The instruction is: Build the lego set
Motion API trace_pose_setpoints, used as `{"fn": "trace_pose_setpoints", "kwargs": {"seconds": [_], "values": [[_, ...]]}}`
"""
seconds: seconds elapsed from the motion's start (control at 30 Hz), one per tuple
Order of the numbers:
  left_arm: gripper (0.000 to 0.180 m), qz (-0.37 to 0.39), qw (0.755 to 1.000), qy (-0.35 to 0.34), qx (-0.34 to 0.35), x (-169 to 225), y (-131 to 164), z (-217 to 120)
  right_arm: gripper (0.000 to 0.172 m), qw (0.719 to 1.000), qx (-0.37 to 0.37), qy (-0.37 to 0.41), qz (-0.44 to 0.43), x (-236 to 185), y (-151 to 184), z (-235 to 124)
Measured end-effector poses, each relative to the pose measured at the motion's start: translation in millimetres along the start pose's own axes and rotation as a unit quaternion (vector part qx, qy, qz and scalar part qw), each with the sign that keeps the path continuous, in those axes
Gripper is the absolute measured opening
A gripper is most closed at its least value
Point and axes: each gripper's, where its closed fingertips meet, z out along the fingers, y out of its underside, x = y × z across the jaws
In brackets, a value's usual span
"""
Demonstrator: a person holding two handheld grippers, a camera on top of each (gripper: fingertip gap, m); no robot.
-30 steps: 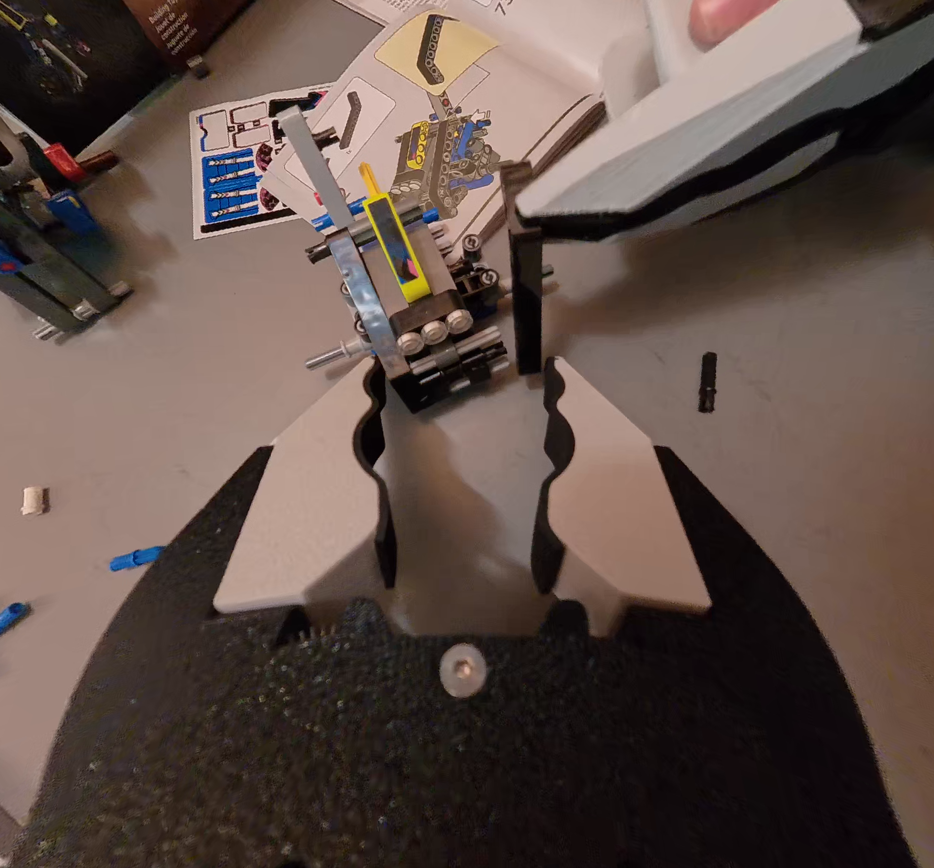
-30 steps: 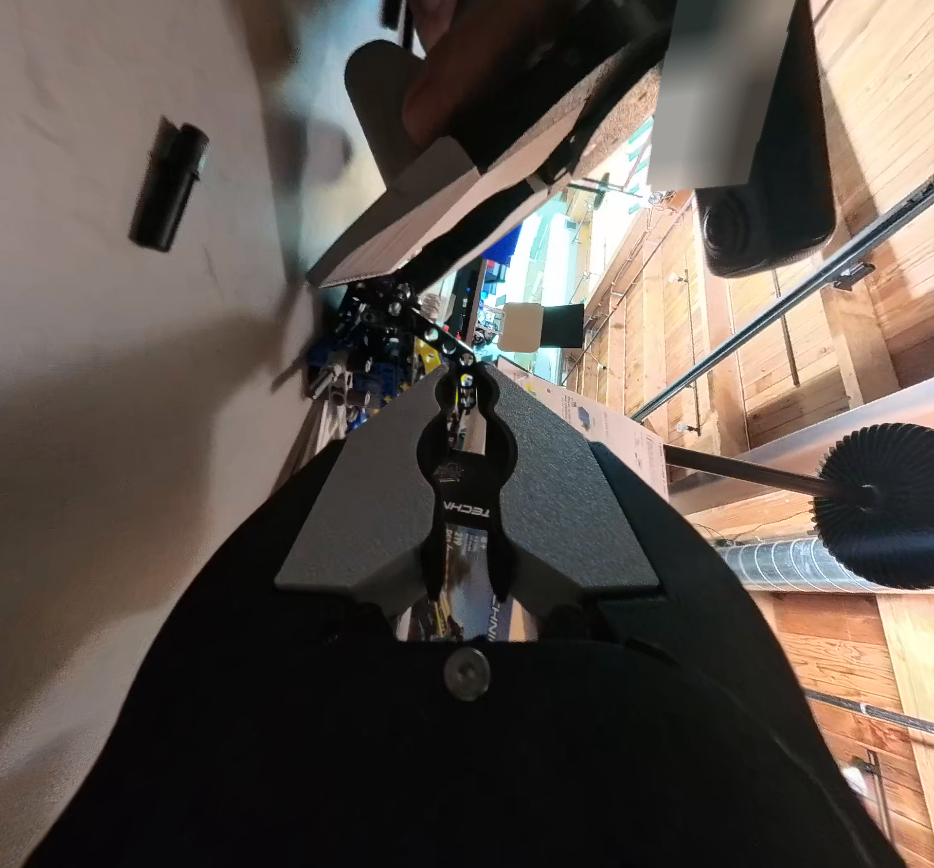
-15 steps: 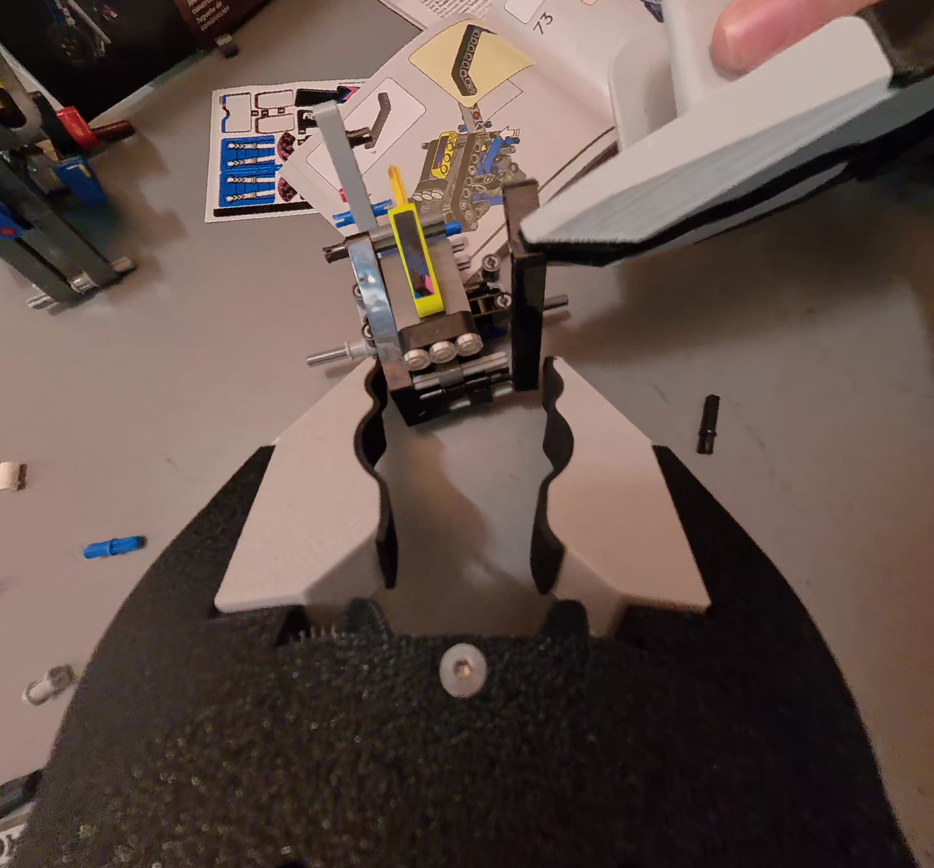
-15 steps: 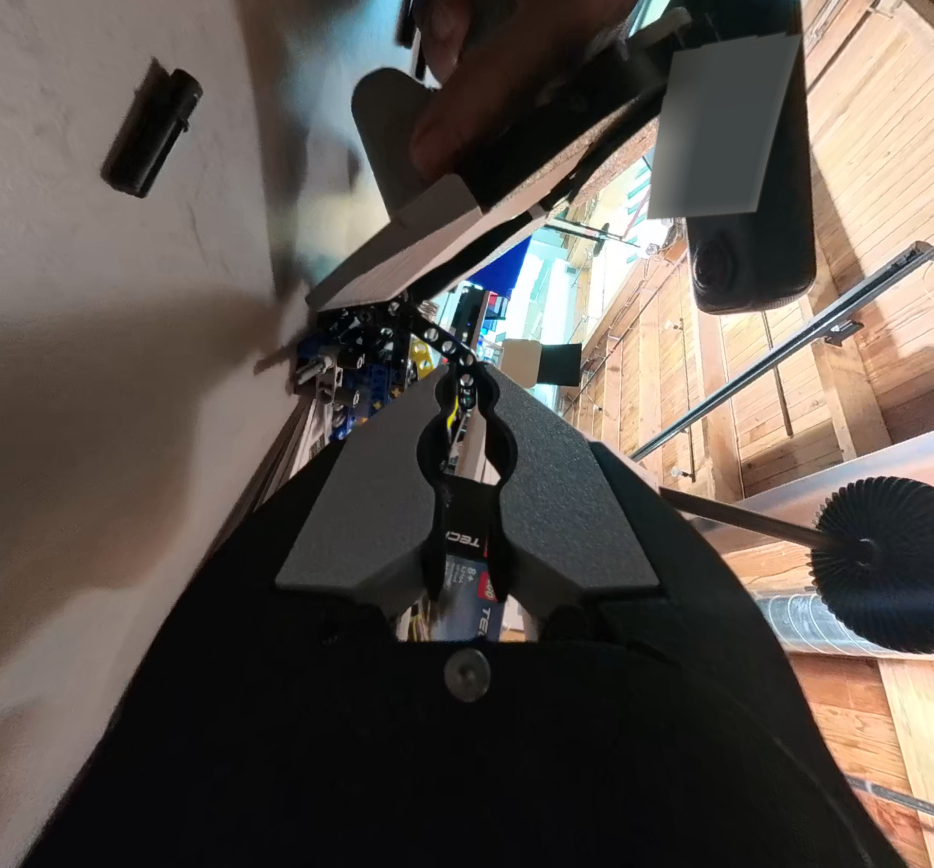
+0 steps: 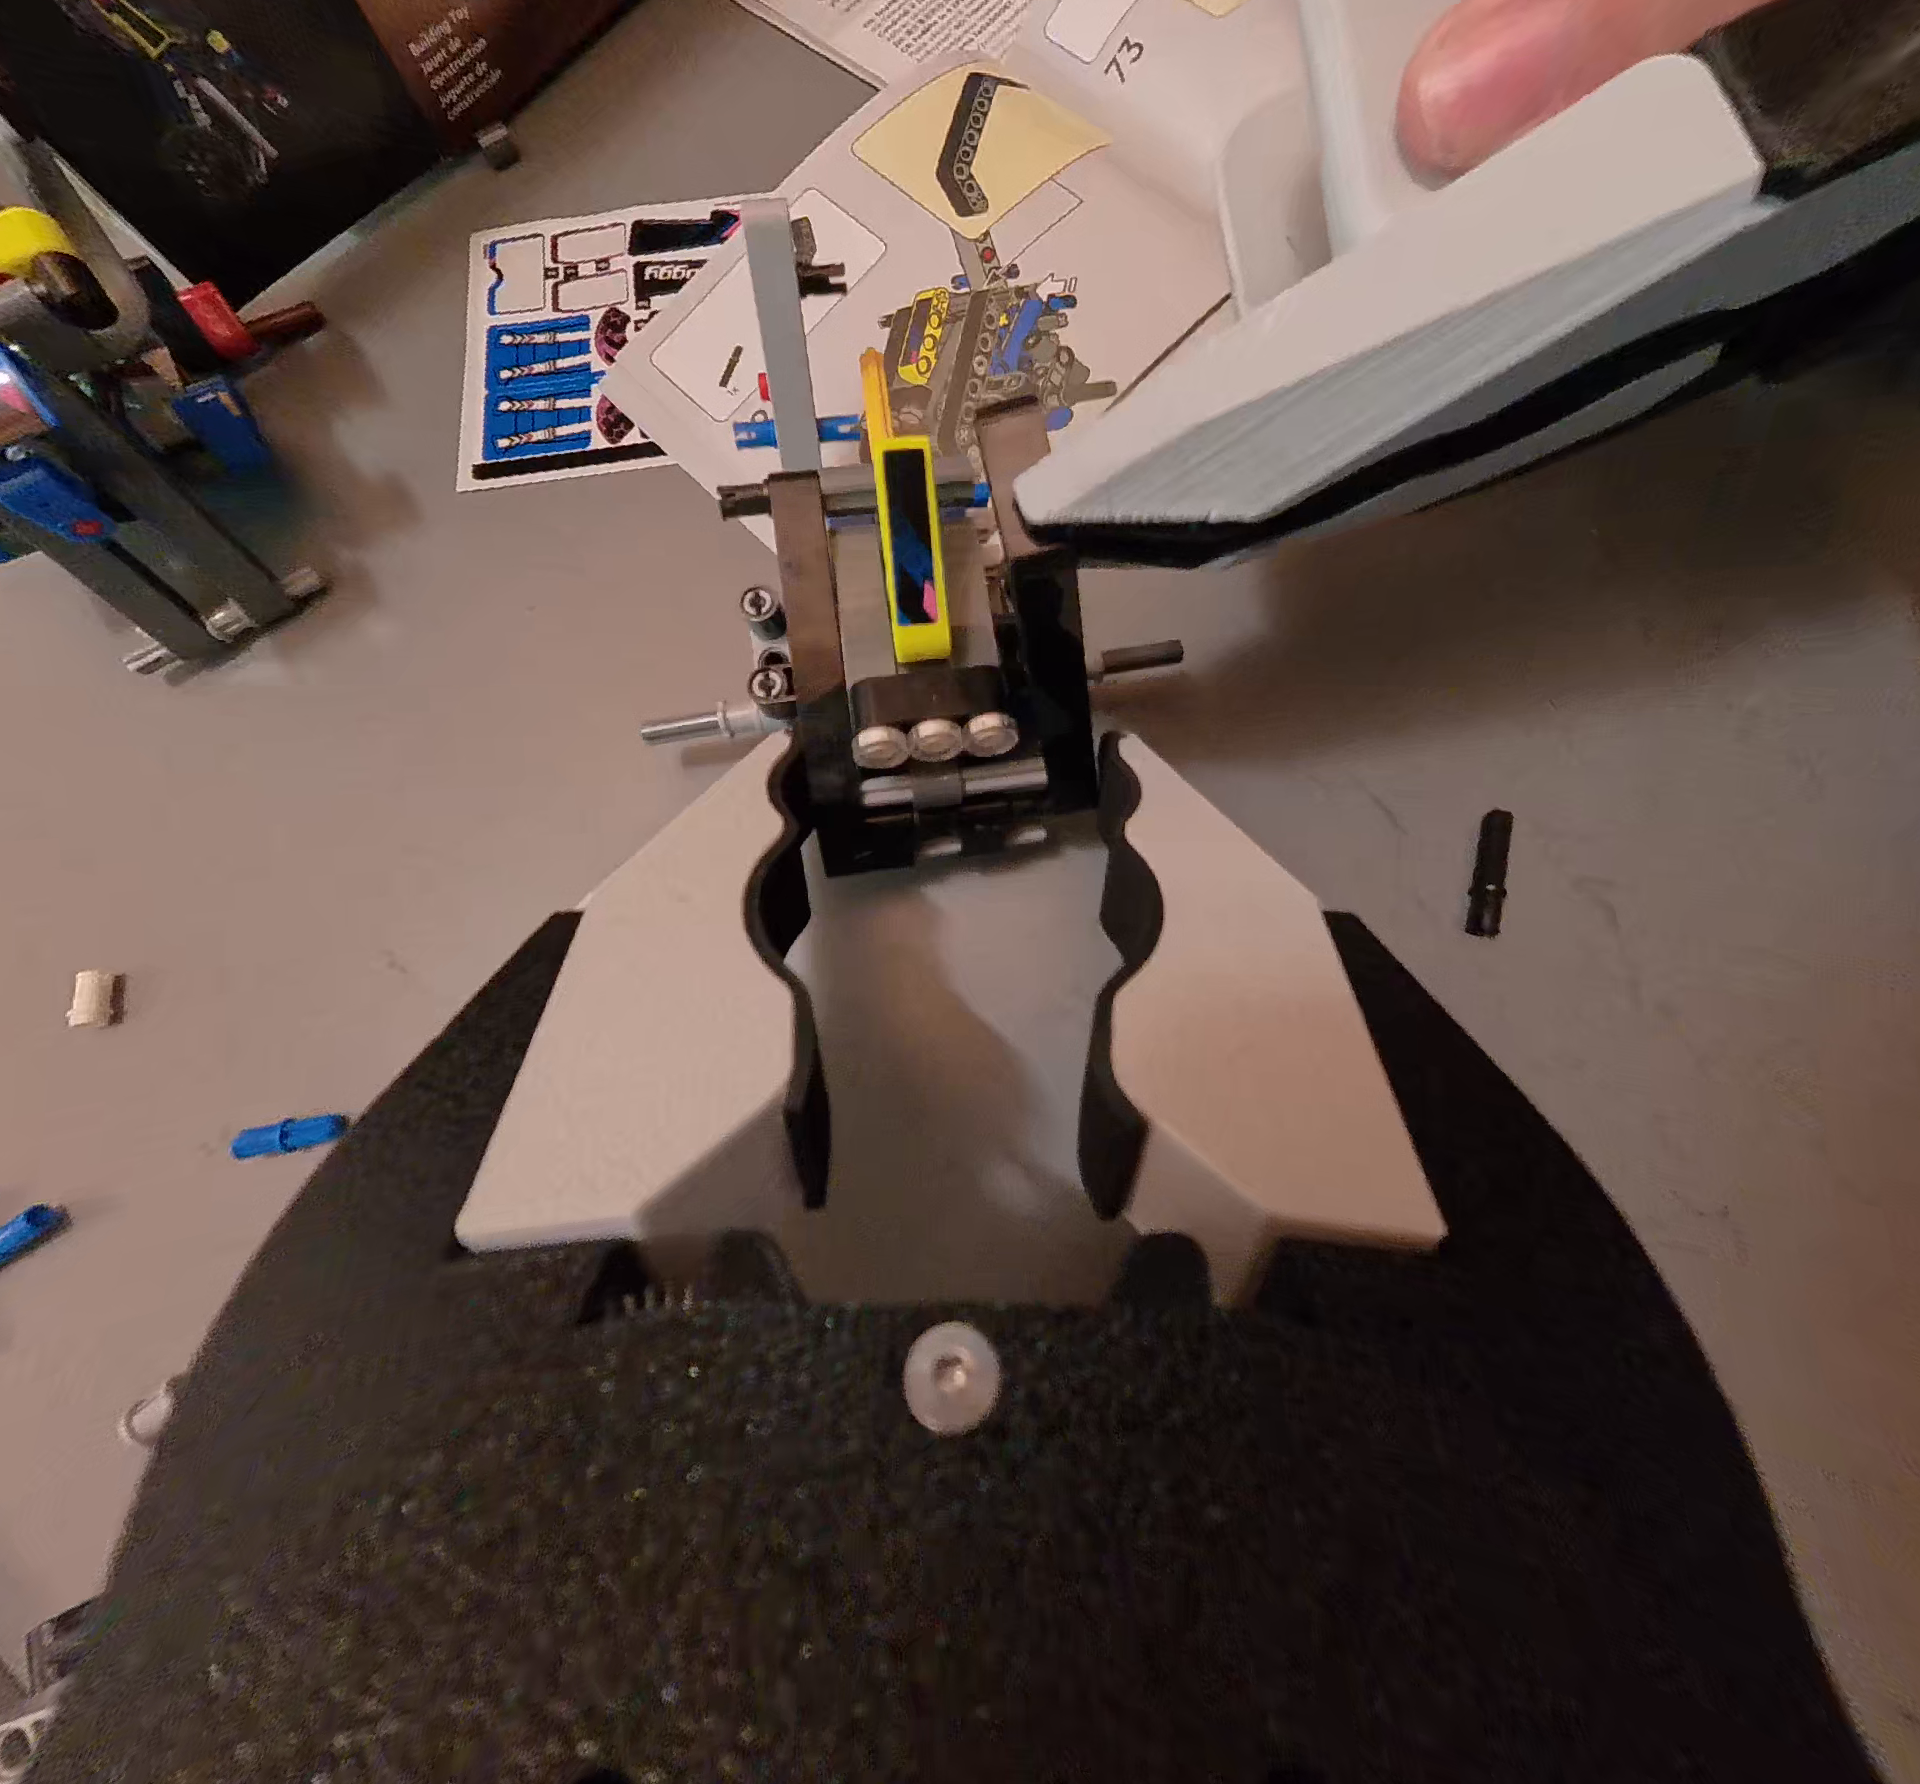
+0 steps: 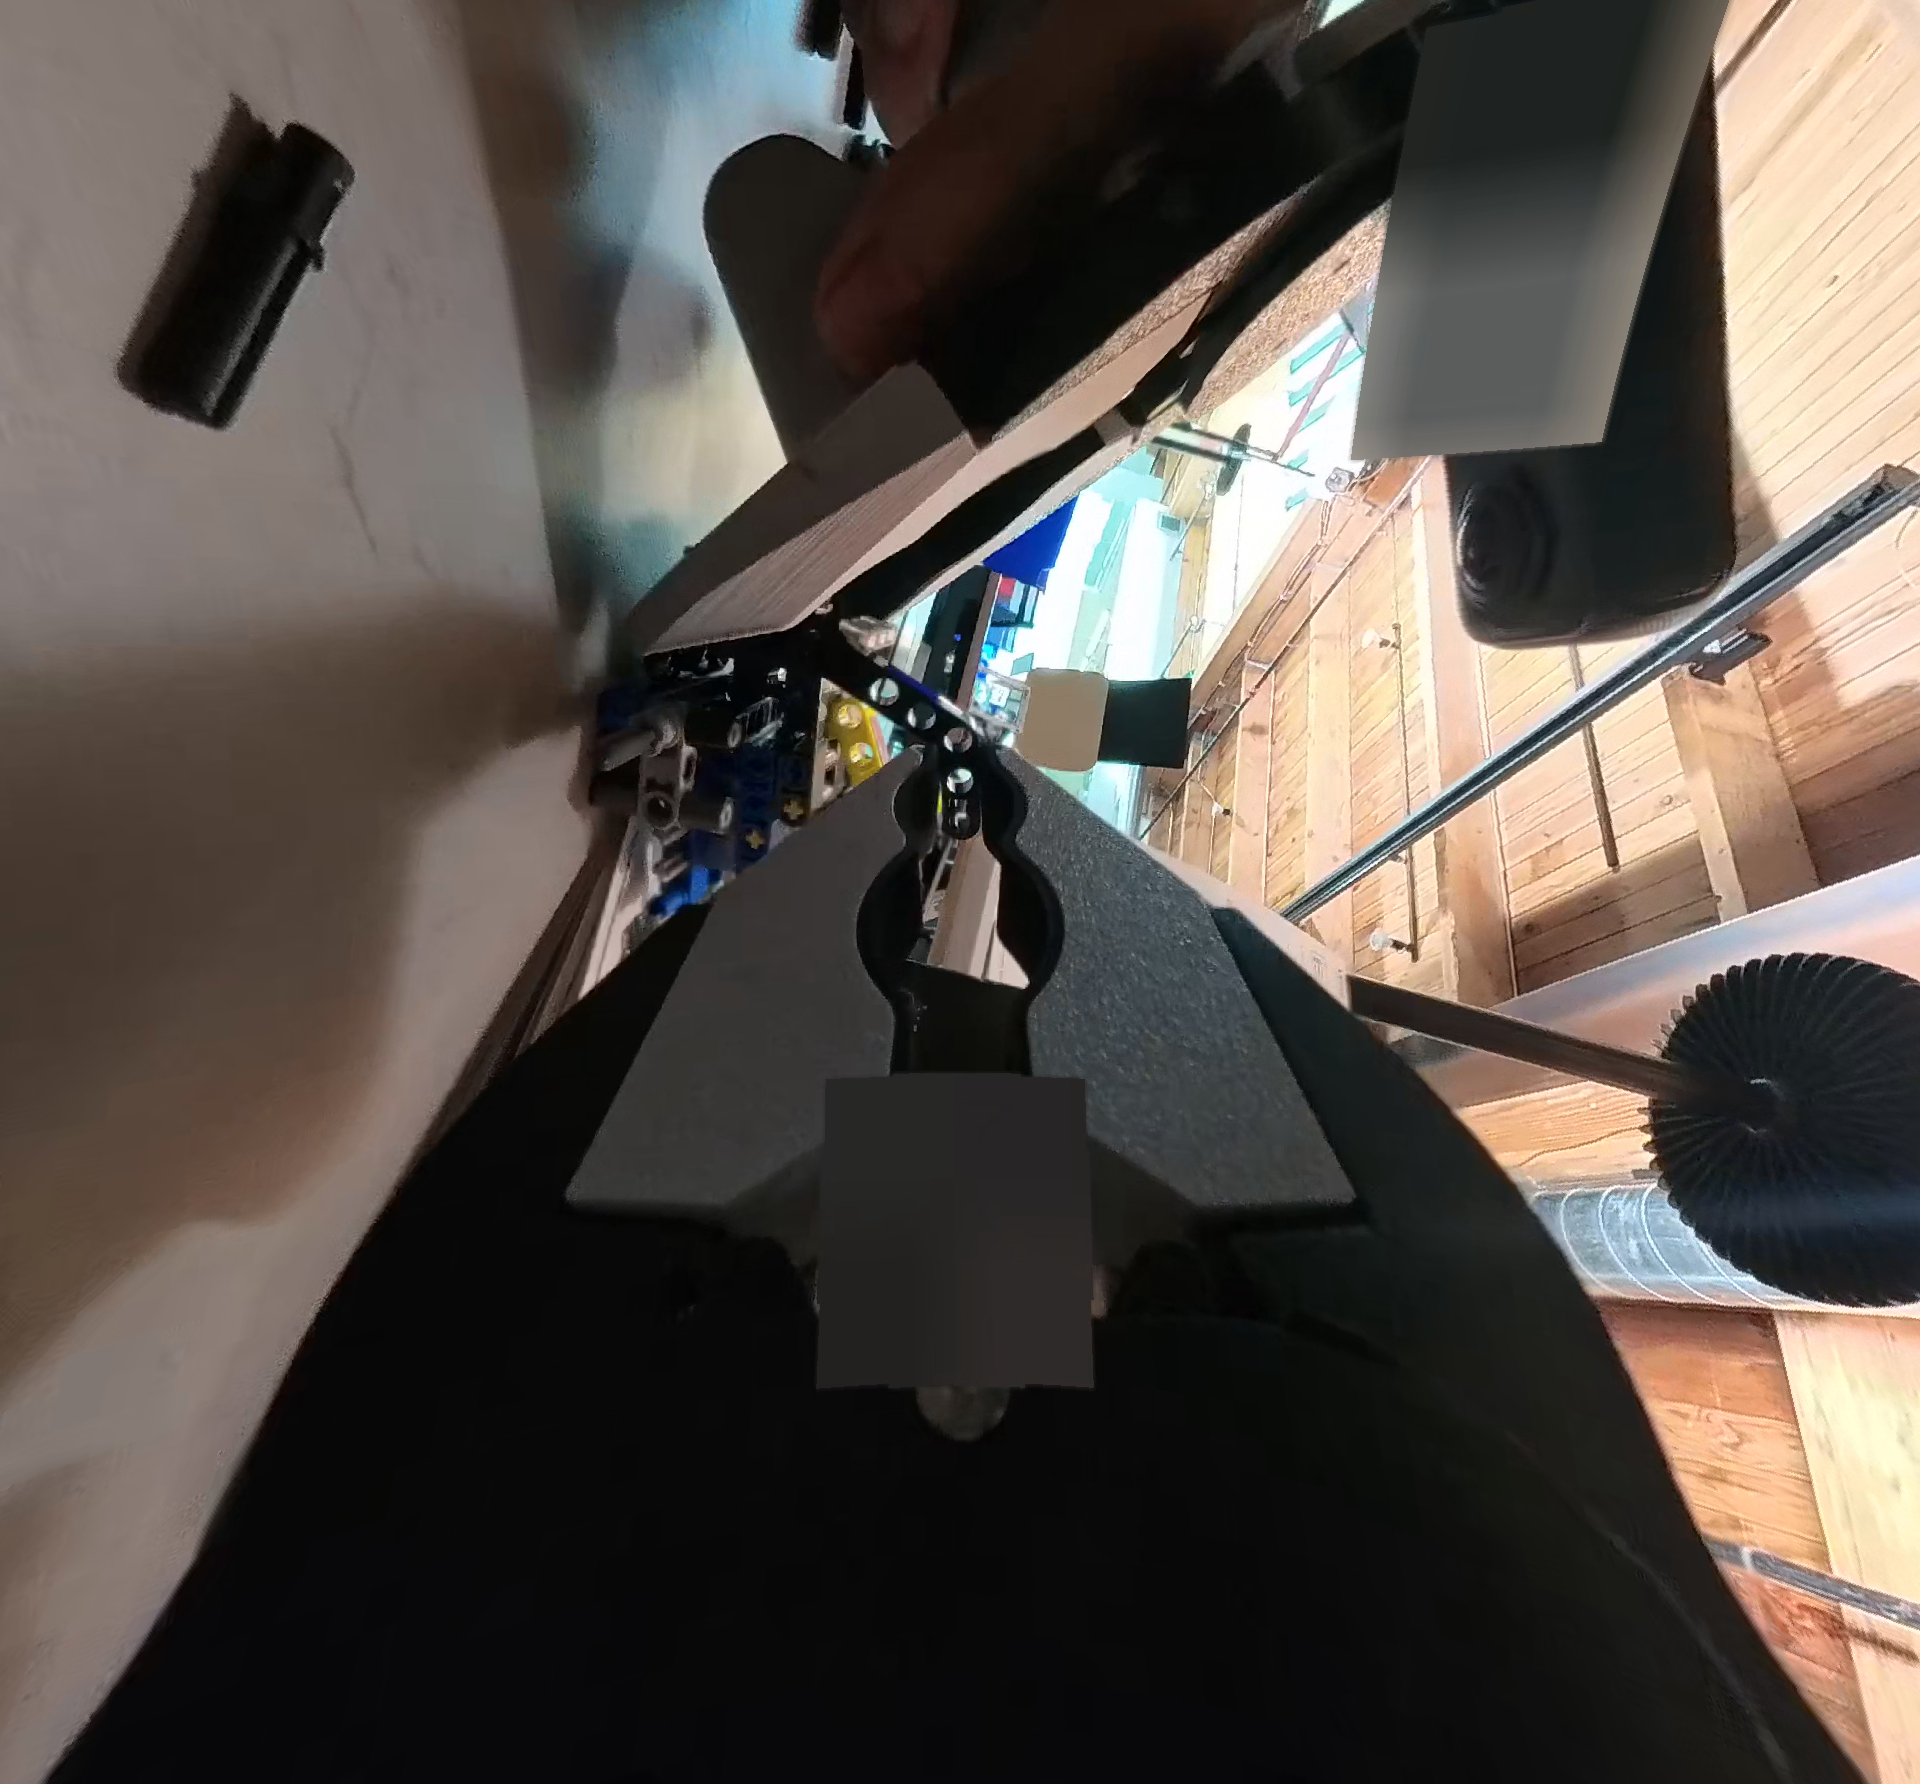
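Note:
A small brick model (image 5: 925, 695) of black, grey and yellow parts stands on the grey table (image 5: 416, 799). My left gripper (image 5: 945, 784) has its grey fingers on both sides of the model's black base, and the pads touch it. My right gripper (image 5: 1049, 529) reaches in from the upper right, held by a hand (image 5: 1558, 41). It is shut on a black beam with holes (image 5: 1051, 664) that stands against the model's right side. In the right wrist view that beam (image 6: 914, 716) runs from my right gripper (image 6: 951, 773) to the model (image 6: 727, 758), under the left gripper's finger (image 6: 790, 581).
An open instruction booklet (image 5: 1039, 124), a sticker sheet (image 5: 561, 352) and a dark box (image 5: 260, 20) lie behind the model. Another brick assembly (image 5: 125, 487) stands at the left. Loose on the table are a black pin (image 5: 1488, 872), blue pins (image 5: 286, 1134) and a small white piece (image 5: 96, 996). There is about 6 cm between the tips of the two grippers.
My left gripper moved forward around the model's base and its jaws narrowed onto it. The model turned square to the fingers. My right gripper kept hold of the black beam.

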Motion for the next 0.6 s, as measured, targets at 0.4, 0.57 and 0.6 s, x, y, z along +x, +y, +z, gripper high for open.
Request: {"fn": "trace_pose_setpoints", "kwargs": {"seconds": [0.4,0.57,0.6], "values": [[0.056,0.005,1.0,0.012,0.002,4.0,0.0,-0.9,0.004,1.0,-0.014,0.006,0.0,-2.8,-5.1,-4.3],[0.053,-0.001,1.0,0.008,0.001,1.3,0.6,-0.6,0.004,1.0,-0.018,0.009,0.0,-3.7,-4.8,-3.4],[0.053,-0.001,1.0,0.005,0.0,0.1,1.0,-0.6,0.004,1.0,-0.017,0.007,0.002,-4.0,-5.0,-3.4]]}}
